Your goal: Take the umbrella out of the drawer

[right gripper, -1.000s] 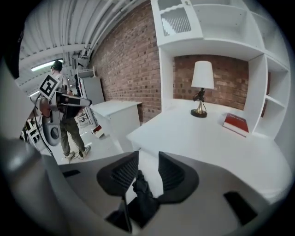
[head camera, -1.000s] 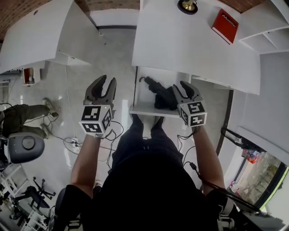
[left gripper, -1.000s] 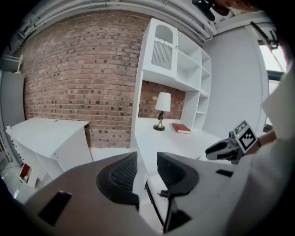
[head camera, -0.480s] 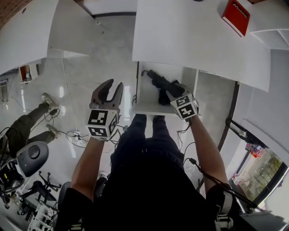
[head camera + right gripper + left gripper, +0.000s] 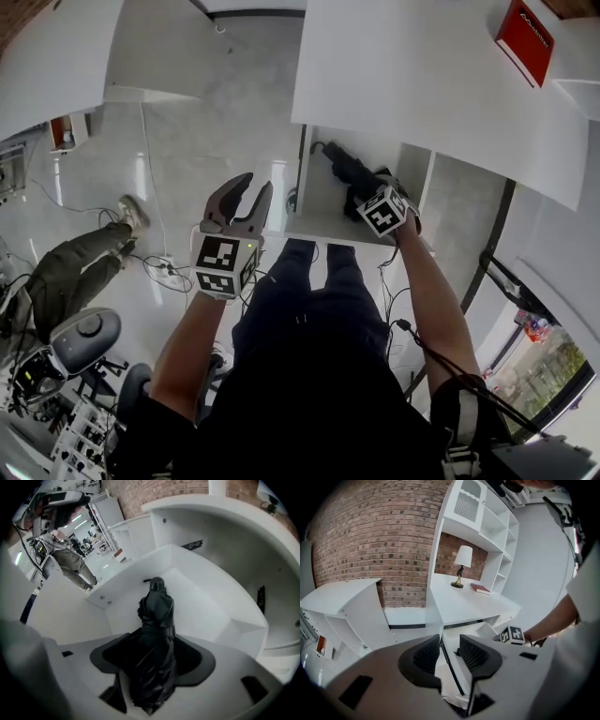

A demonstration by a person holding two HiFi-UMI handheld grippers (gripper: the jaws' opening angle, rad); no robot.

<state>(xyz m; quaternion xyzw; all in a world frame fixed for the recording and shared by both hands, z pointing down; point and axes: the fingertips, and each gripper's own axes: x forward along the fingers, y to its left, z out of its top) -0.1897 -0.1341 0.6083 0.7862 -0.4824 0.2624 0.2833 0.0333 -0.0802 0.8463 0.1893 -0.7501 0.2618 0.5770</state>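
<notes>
Drawer edges: the open white drawer [image 5: 323, 232] juts out from under the white desk top [image 5: 422, 84]; its front rim sits just above the person's legs in the head view, and its low side walls [image 5: 201, 606] stand on both sides of the umbrella.
Room to move: the drawer's left half is bare, and its top is uncovered apart from the back, which runs under the desk top.
Drawer contents: a folded black fabric umbrella [image 5: 349, 172] lies in the drawer's right half, running from the back corner towards the front rim, its dark handle end [image 5: 156, 584] nearest the back wall.
Right gripper: the right gripper [image 5: 377, 190] points steeply down into the drawer; its jaws have just been opening and stand spread, with the umbrella's crumpled fabric [image 5: 157, 620] between them but not pinched.
Left gripper: the left gripper [image 5: 254, 187] hangs left of the drawer over the floor, jaws apart [image 5: 450, 645], with nothing between them.
Desk top: a red book [image 5: 526, 40] lies behind the drawer to the right; the left gripper view also shows a white-shaded lamp [image 5: 462, 564] there.
Room: glossy grey floor [image 5: 216, 122] left of the drawer, a red brick wall [image 5: 379, 541] behind it, and a person in olive clothing [image 5: 70, 272] well to its left beside loose cables [image 5: 159, 272].
</notes>
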